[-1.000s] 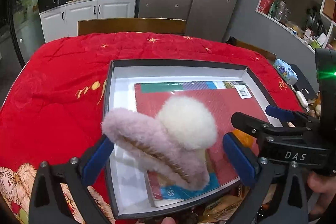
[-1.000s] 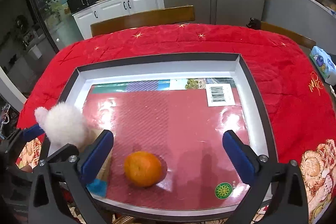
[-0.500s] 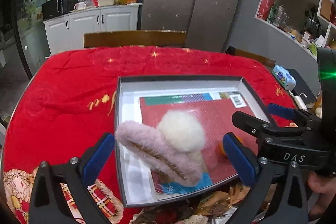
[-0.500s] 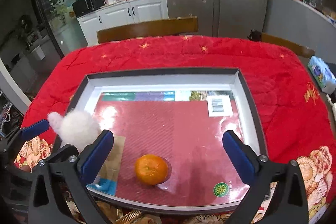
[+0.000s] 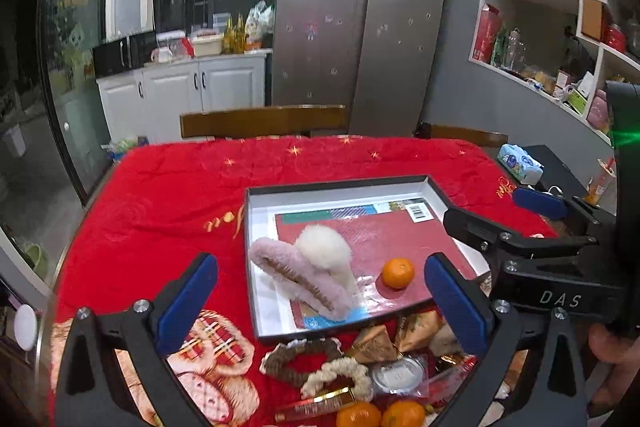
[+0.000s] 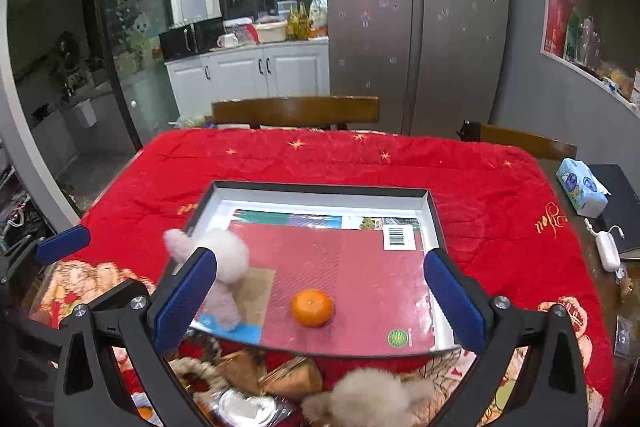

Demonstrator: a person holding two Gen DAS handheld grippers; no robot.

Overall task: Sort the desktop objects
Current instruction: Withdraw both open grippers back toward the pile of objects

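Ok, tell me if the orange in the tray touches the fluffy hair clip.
Apart. The left wrist view shows red book cover between the orange and the fluffy hair clip.

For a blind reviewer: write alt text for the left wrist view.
A shallow tray on a red tablecloth holds a red booklet, a fluffy pink-and-white hair clip and a tangerine. The open left gripper frames it; scrunchies, snacks and more tangerines lie nearer.

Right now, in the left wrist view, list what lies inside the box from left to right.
Pink fluffy hair clip → white fluffy pompom → orange, all on the red booklet lining the box.
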